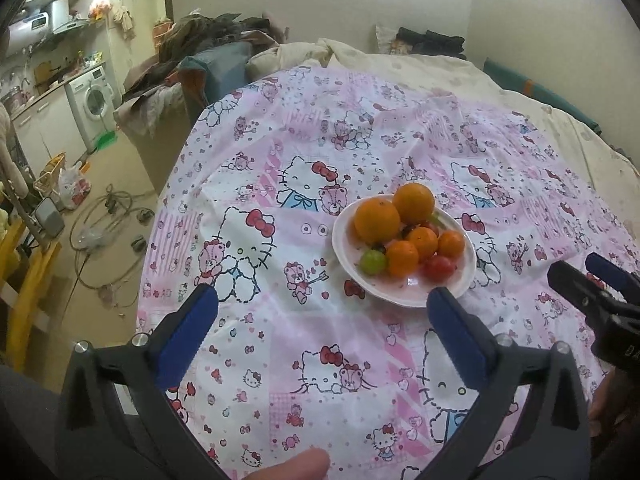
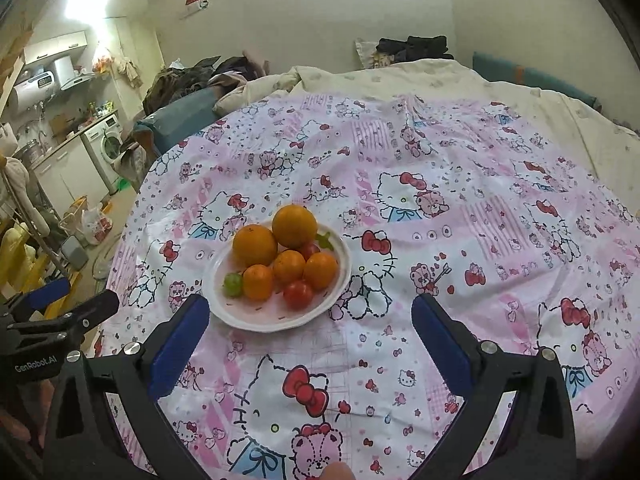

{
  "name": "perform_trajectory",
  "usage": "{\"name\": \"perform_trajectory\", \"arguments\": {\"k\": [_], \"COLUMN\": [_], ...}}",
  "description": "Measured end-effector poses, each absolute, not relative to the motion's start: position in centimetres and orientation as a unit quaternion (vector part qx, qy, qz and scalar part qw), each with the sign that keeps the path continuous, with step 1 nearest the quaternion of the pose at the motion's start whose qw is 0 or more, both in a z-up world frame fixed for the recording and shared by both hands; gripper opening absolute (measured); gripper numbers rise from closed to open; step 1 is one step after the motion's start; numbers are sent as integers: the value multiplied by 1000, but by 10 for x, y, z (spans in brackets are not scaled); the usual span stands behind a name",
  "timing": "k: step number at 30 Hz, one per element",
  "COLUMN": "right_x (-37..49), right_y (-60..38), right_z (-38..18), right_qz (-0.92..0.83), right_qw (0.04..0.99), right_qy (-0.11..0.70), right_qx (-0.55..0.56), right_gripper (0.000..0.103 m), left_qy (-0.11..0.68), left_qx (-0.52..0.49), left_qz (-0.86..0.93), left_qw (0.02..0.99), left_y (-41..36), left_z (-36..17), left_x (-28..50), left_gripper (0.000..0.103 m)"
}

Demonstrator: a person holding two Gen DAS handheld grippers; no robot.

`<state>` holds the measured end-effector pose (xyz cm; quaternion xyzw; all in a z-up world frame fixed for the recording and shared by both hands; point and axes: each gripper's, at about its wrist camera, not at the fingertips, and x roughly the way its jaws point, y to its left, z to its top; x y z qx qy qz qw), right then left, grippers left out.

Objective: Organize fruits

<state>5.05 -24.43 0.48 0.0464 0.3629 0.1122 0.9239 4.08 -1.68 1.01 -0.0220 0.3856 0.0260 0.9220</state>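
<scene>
A white plate sits on the pink cartoon-print cloth. It holds two big oranges, several small tangerines, a red tomato and a green fruit. My left gripper is open, with its right finger at the plate's near rim and nothing between the pads. My right gripper is open too, with its left finger beside the plate's near-left rim. Each gripper shows at the edge of the other's view.
The cloth covers a bed with a cream quilt at the far side. To the left the floor holds cables, a bag and yellow furniture. A washing machine and piled clothes stand beyond.
</scene>
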Motion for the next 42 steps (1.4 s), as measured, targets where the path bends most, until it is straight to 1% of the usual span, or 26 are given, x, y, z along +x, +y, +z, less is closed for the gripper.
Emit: {"name": "perform_trajectory", "arguments": {"k": [42], "right_x": [50], "right_y": [-245], "right_z": [5], "right_qz": [110], "right_qw": [923], "right_qy": [367], "right_qx": [46], "right_gripper": [103], "left_qy": [385], "left_qx": [-23], "left_qz": [23], "left_qw": [922], "left_y": [-13], "left_z": [10], "left_x": [38], "left_gripper": [103]}}
